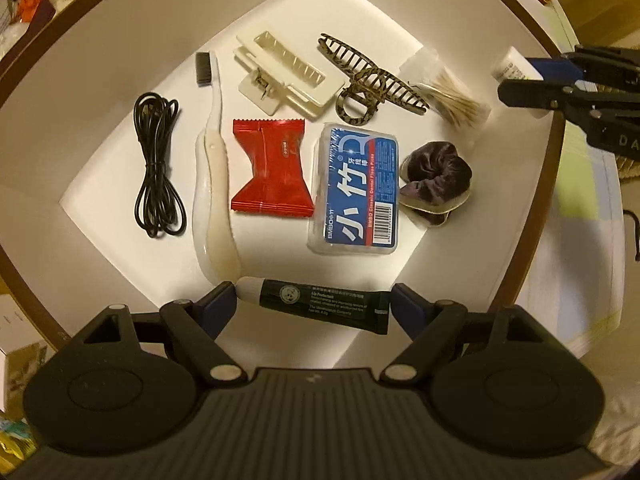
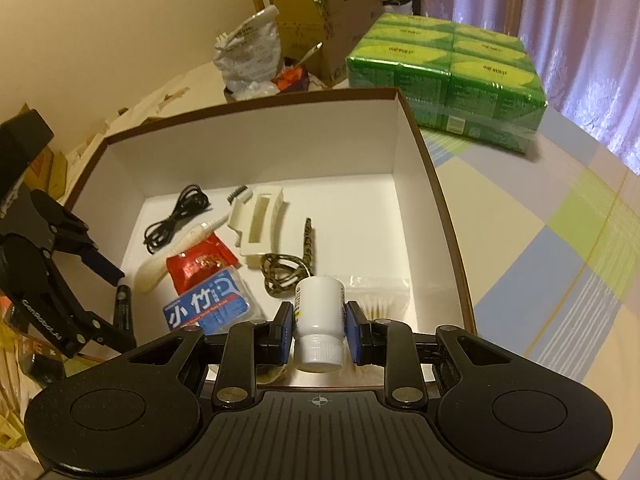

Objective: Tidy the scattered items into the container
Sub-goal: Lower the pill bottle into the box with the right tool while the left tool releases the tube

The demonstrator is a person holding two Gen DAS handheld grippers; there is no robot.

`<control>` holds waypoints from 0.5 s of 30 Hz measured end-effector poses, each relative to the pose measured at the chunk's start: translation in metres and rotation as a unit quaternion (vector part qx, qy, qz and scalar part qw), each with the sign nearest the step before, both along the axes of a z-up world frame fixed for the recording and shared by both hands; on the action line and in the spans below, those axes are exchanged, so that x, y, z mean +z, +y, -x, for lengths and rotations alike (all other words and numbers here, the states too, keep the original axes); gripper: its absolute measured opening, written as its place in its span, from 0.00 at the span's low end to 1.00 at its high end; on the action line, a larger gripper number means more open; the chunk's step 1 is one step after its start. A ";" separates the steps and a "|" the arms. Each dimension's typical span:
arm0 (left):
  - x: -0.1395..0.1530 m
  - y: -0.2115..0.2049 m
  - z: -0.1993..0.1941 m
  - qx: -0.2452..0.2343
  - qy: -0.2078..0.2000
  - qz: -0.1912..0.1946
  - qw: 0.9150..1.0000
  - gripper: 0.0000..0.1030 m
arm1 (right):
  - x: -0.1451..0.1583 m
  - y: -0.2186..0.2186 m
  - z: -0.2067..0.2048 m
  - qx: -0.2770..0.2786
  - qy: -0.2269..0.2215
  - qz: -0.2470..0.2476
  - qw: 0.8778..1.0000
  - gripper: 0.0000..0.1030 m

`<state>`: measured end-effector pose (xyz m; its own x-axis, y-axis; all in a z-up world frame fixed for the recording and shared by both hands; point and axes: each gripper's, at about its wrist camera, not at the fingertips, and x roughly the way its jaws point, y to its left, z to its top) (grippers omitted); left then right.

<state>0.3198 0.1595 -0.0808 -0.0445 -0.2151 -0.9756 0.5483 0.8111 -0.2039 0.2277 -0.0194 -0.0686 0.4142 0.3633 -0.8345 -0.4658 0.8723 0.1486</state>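
Two grippers over the white box (image 2: 256, 148): left gripper (image 1: 312, 304) has its fingers spread wide, a dark lip-balm tube (image 1: 320, 306) lying crosswise btwn the tips, contact unclear. Right gripper (image 2: 318, 332) pinches a white bottle (image 2: 320, 316), cap toward the camera, above the box's near edge. Already inside: black cable (image 1: 158, 164), toothbrush (image 1: 214, 160), red packet (image 1: 272, 168), blue floss case (image 1: 356, 192), cream & brown hair clips, scrunchie (image 1: 438, 176), cotton swabs (image 1: 452, 96).

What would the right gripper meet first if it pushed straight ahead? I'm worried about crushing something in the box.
Probably the pack of cotton swabs or the leopard hair claw just beyond the white bottle it holds; depth is unclear.
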 end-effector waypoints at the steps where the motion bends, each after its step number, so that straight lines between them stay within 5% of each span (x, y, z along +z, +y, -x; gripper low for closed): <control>1: 0.000 0.001 0.000 0.003 0.003 0.001 1.000 0.79 | -0.001 0.000 -0.001 0.001 0.001 0.003 1.000 0.29; 15: 0.006 0.000 -0.002 0.038 0.019 0.030 0.999 0.86 | -0.009 -0.002 -0.008 0.010 0.018 0.021 1.000 0.29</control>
